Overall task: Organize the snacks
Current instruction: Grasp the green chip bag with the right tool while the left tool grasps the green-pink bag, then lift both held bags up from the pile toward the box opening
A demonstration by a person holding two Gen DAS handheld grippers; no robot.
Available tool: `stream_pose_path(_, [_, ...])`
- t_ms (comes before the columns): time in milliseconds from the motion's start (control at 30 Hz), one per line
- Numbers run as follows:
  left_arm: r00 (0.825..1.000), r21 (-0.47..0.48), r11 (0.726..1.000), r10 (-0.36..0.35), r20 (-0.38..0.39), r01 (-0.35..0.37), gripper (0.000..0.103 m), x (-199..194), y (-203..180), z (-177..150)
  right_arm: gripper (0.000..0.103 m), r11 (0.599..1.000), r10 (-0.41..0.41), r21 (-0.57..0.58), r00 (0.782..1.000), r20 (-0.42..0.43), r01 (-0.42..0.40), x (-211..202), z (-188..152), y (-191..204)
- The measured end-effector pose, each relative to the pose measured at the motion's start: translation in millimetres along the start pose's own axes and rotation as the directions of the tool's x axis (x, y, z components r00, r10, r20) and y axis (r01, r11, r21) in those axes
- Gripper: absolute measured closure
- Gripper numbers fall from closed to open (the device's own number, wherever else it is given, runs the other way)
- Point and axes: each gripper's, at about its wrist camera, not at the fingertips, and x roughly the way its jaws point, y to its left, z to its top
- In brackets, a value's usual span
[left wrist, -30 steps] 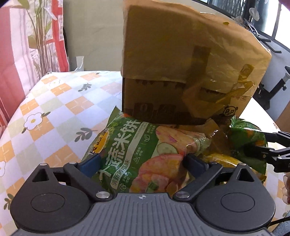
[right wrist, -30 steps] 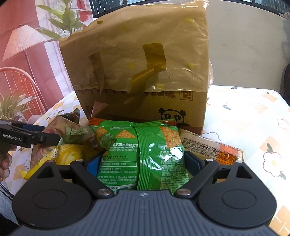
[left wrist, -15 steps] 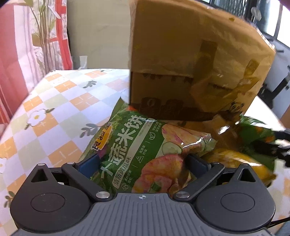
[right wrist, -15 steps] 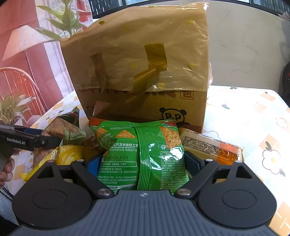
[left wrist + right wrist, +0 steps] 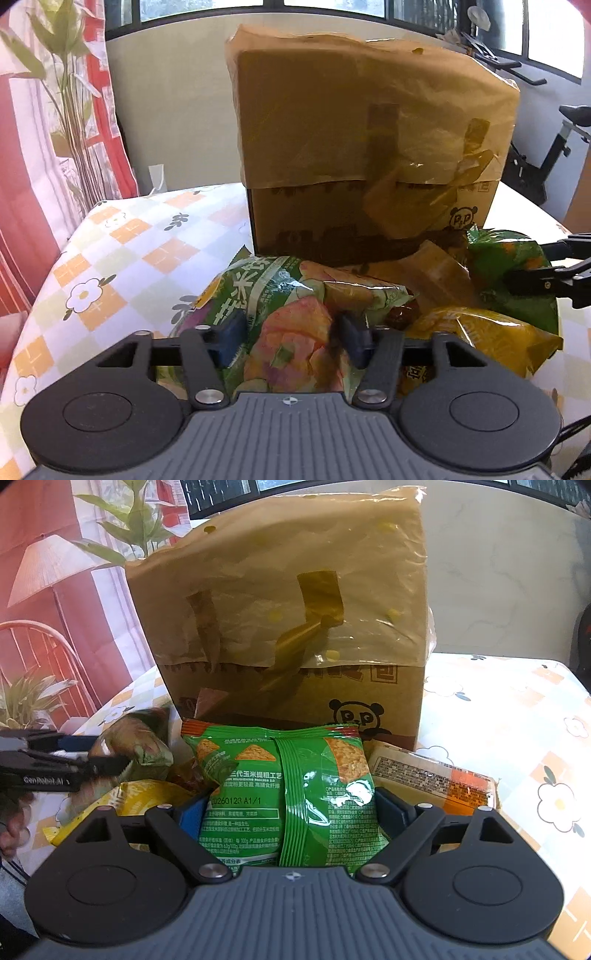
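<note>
Since a second ago the left gripper [image 5: 291, 338] has gone from spread wide around the green vegetable rice-cracker bag [image 5: 280, 317] to pinching it; jaws closing, blue pads dented into the crumpled foil. That bag lies on the checkered floral tablecloth [image 5: 122, 254] just in front of the cardboard box [image 5: 369, 147], at its left corner. Right gripper [image 5: 288, 812] unchanged: jaws wide, green corn-chip bag [image 5: 288, 786] between them, pads at the bag's edges; whether they press it I cannot tell. That bag sits in front of the box, below its panda logo. Yellow snack bag [image 5: 487, 339] lies in front of the box between the two green bags; tan packet [image 5: 432, 779] near the box's right corner.
</note>
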Motion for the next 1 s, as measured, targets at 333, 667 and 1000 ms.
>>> stream_pose_path(333, [0.999,-0.080,0.996,-0.022,0.047,0.026,0.068,-12.2,15.1,1.9,0.014,1.000,0.006,-0.008,1.000,0.007,-0.006,-1.6,2.4,2.2])
stream_pose_path(667, [1.000,-0.041,0.999,-0.014,-0.003,0.014,0.022,-13.4,8.0,7.9,0.014,1.000,0.014,-0.009,1.000,0.014,-0.014,-5.2,2.5,3.8])
stream_pose_path(1000, [0.999,0.178,0.984,0.024,-0.042,-0.016,0.013,-19.9,-12.2,-14.7,0.014,1.000,0.016,-0.002,1.000,0.012,-0.016,-5.0,2.0,2.6])
